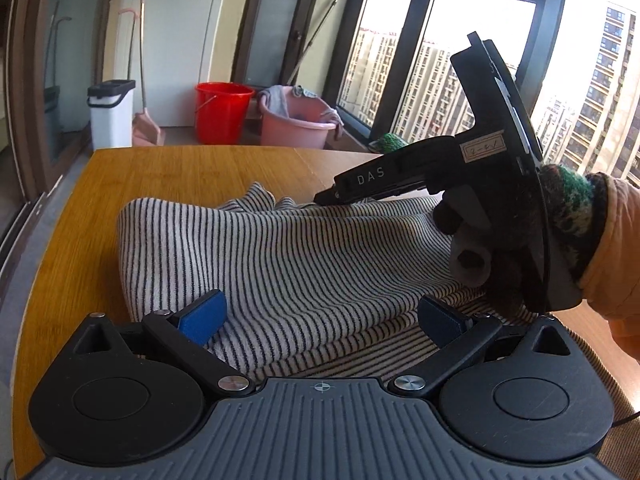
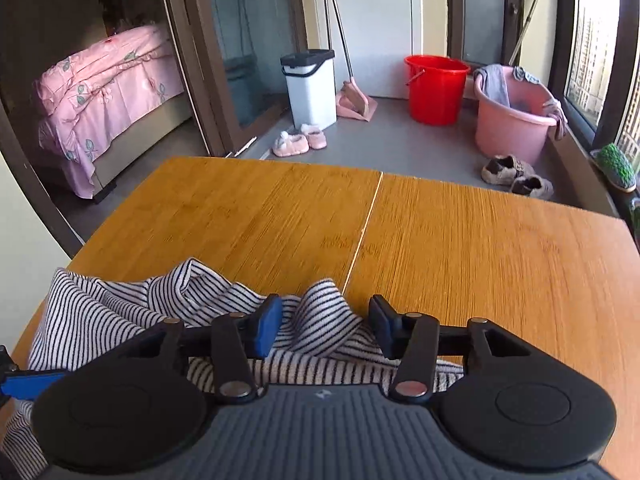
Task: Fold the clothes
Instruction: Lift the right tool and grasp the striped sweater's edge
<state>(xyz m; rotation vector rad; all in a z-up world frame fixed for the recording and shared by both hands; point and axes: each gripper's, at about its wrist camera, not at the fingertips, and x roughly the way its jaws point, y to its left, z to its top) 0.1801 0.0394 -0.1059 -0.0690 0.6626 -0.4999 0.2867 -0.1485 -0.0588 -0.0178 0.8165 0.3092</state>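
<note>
Folding is under way on the striped garment (image 1: 280, 256), which lies partly doubled on the near left part of my wooden table (image 2: 480, 248). My right gripper (image 2: 324, 326) reaches over its bunched far edge, jaws apart, a ridge of cloth rising between the blue pads without being pinched. My left gripper (image 1: 320, 316) hovers wide open over the near folded layers, holding nothing. The risk, as I judge it: closing now could catch only the top ridge, dragging the layers askew. Beyond the table sit a red bucket (image 2: 436, 88), a pink tub (image 2: 516, 124), a white bin (image 2: 310, 88) and slippers by tall windows.
</note>
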